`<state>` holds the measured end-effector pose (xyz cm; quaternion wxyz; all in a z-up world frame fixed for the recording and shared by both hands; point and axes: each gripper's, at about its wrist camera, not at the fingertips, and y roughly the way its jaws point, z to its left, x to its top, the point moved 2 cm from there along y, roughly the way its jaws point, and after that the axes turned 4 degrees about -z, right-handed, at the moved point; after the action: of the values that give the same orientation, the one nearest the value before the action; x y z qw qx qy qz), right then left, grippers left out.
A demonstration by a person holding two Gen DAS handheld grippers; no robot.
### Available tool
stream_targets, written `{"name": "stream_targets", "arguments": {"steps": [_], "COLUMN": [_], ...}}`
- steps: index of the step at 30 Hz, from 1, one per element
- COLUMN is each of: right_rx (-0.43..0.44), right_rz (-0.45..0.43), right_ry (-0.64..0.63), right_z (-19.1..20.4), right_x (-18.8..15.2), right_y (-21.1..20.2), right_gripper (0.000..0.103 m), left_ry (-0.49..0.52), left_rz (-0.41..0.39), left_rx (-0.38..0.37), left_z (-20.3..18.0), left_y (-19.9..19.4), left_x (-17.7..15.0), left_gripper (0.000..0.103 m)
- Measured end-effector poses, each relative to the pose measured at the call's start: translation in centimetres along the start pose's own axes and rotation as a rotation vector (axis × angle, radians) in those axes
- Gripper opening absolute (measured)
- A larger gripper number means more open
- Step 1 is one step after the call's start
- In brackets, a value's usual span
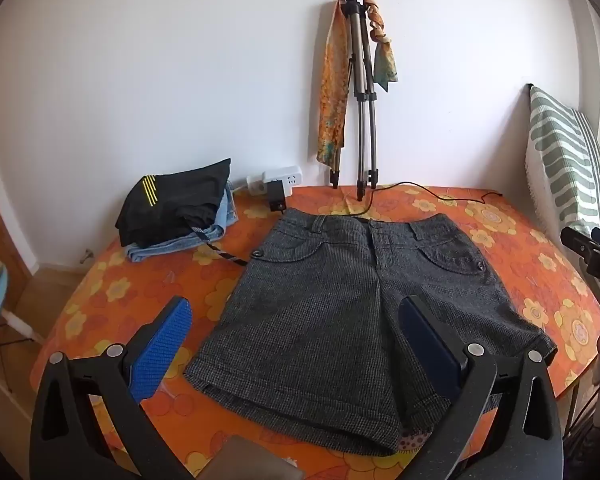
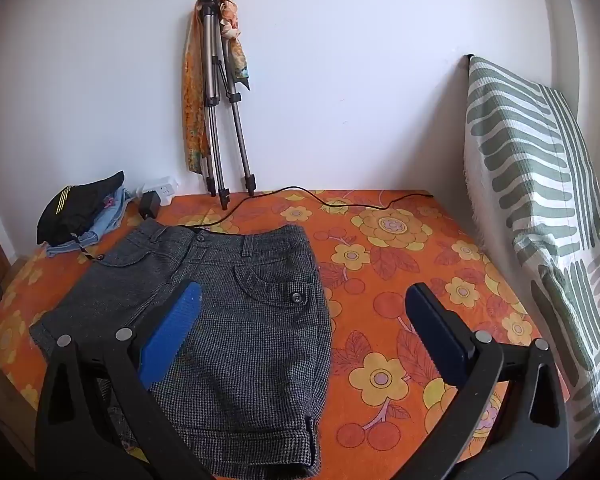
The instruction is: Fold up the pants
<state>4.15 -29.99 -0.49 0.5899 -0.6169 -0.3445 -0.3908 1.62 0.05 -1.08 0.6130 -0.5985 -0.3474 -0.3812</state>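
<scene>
Your left gripper point(image 1: 296, 344) and right gripper point(image 2: 304, 332) hover spread wide, holding nothing, over the grey shorts point(image 1: 356, 300) lying flat mid-table point(image 2: 400, 240). No fold yet; next, pinch one side edge.

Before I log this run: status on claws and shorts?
Left claw open, right claw open, both empty. Grey shorts flat, unfolded on floral table. Black cable behind waistband.

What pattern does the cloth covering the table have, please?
Orange tablecloth printed with yellow flowers; right wrist view.
</scene>
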Motion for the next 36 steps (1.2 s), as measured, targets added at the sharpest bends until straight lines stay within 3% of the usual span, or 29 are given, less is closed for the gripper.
{"name": "stream_targets", "arguments": {"steps": [12,36], "right_rx": [0.001,0.007], "right_rz": [0.023,0.040], "right_ry": [0.018,0.020], "right_z": [-0.32,-0.29], "right_x": [-0.43,-0.63], "right_y": [-0.02,0.82], "right_gripper": [0.103,0.103], "left_ry": [-0.031,-0.020], "left_rz": [0.039,0.033], "left_rx": [0.020,0.027], "left_z": [0.62,0.49], "left_y": [0.20,0.35], "left_x": [-0.69,-0.41], "left_gripper": [0.103,0.103]}}
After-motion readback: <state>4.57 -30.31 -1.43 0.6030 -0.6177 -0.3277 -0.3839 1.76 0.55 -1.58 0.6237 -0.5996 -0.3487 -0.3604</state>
